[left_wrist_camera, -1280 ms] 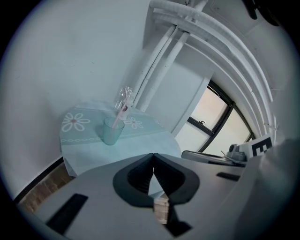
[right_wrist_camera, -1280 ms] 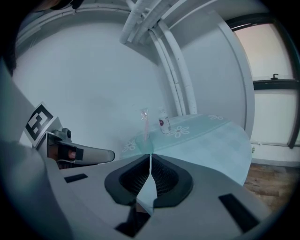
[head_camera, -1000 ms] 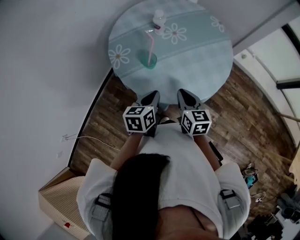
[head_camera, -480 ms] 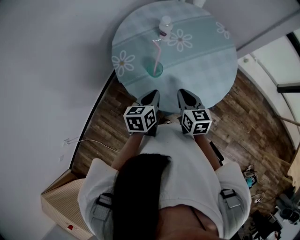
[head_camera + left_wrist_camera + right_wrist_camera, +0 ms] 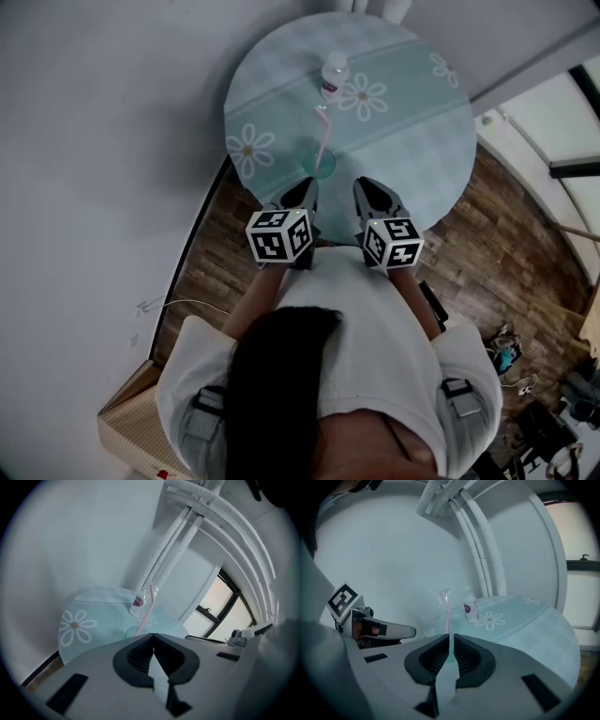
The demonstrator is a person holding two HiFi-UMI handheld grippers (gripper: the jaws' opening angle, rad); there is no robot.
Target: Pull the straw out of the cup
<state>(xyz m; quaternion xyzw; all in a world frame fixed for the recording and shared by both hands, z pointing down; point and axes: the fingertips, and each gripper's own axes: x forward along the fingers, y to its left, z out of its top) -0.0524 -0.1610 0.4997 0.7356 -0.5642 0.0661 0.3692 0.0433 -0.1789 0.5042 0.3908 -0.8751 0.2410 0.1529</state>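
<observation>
cardboard box (image 5: 127,422): on the floor (image 5: 487,244) against the wall (image 5: 94,141), to the person's left; cut off by the picture's lower edge; what it holds cannot be seen
cup (image 5: 319,164): green and see-through; upright on the table (image 5: 412,122), close to its near edge, just ahead of the left gripper (image 5: 307,186); it holds the straw (image 5: 322,136); whether there is any drink in it cannot be told
bottle (image 5: 334,75): small and clear, with a pale cap and a purple label; upright beyond the cup, just beside a printed daisy; its contents are too small to judge
wall: plain white; white pipes (image 5: 173,545) run up it behind the table; a window (image 5: 220,606) stands further right
floor: dark wood planks
table: round; covered by a pale teal cloth with white daisies
left gripper: jaws pressed together, nothing between them; held over the table's near edge, its tip near the cup but apart from it
right gripper (image 5: 367,186): jaws closed to a thin slit, nothing between them; just beside the left gripper, also at the near edge
straw: pink; stands in the cup and leans away from the person; bent at the top, with a scrap of clear wrapper on its tip; neither gripper touches it
cable (image 5: 178,302): thin; lies on the floor by the wall
hard to make out: dark clutter (image 5: 511,356) on the floor at lower right, partly cut off
</observation>
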